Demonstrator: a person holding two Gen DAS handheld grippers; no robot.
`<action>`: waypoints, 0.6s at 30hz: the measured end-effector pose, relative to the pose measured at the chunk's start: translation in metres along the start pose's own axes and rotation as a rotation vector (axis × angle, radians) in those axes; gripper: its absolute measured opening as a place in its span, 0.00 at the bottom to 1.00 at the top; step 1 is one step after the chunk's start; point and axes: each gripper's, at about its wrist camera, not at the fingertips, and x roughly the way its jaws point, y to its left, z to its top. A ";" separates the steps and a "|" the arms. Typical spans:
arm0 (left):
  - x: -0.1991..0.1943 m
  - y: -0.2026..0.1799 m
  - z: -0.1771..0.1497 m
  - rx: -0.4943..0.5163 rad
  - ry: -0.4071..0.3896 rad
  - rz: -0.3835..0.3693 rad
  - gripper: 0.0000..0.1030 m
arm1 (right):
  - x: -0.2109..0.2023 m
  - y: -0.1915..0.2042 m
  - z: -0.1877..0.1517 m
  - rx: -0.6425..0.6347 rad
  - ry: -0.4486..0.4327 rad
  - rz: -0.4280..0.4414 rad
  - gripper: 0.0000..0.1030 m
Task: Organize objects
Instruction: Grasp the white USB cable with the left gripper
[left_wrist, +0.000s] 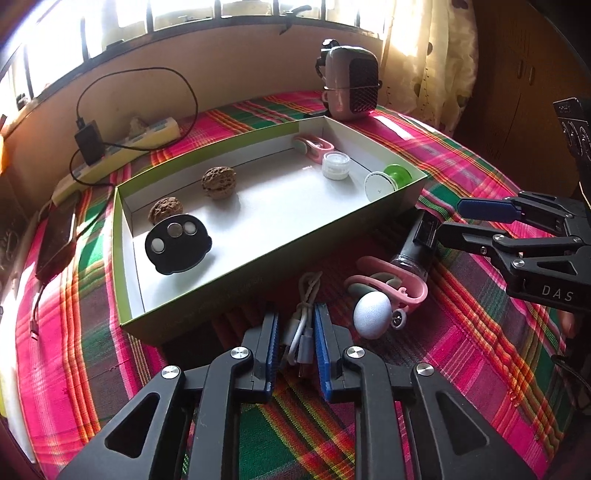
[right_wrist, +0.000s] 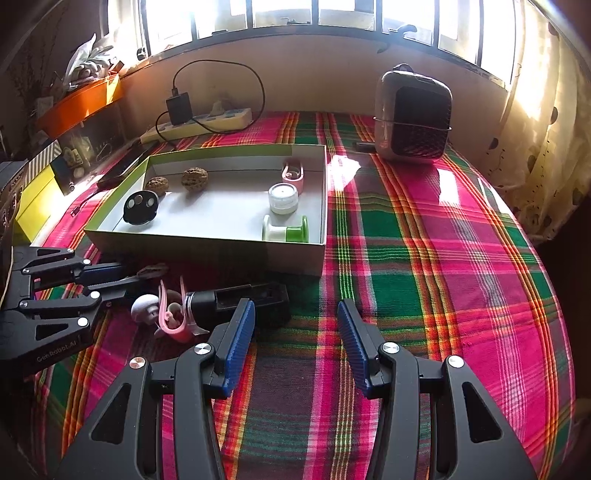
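The left gripper (left_wrist: 295, 334) has its blue-padded jaws closed on a coiled white USB cable (left_wrist: 303, 325), which lies on the pink, green and orange plaid cloth (right_wrist: 424, 258) just in front of the near wall of the shallow green-edged cardboard box (left_wrist: 258, 254). The cable bundle's long axis runs away from the left wrist camera towards the box, its grey plug end nearest the camera and its looped end pointing at the box wall. Just right of it sit a small white ball-shaped object (left_wrist: 371, 314), a pink plastic clip (left_wrist: 397, 284) and a black cylindrical device with a clear end (left_wrist: 419, 247), the last lying at an angle with its far end near the box corner. The right gripper (right_wrist: 295, 336) hangs over bare cloth with its jaws open and nothing between them. Inside the box are two brown walnuts (left_wrist: 218, 182), a black round disc with three metal buttons (left_wrist: 177, 245), a second pink clip (left_wrist: 314, 147), a small white jar (left_wrist: 335, 166) and a green-and-white spool (left_wrist: 388, 181); its middle floor is free. To the right of the box, in the right wrist view, a wide stretch of cloth lies open as far as a grey heater with a dark grille (right_wrist: 413, 118).
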 end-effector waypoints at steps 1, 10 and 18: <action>-0.001 0.001 -0.002 -0.012 -0.003 0.005 0.16 | 0.000 0.002 0.000 0.000 -0.001 0.005 0.47; -0.013 0.007 -0.019 -0.126 -0.023 0.022 0.15 | -0.001 0.027 0.008 -0.002 -0.025 0.030 0.47; -0.014 0.007 -0.022 -0.162 -0.035 0.035 0.16 | 0.012 0.036 0.017 0.027 0.000 -0.043 0.47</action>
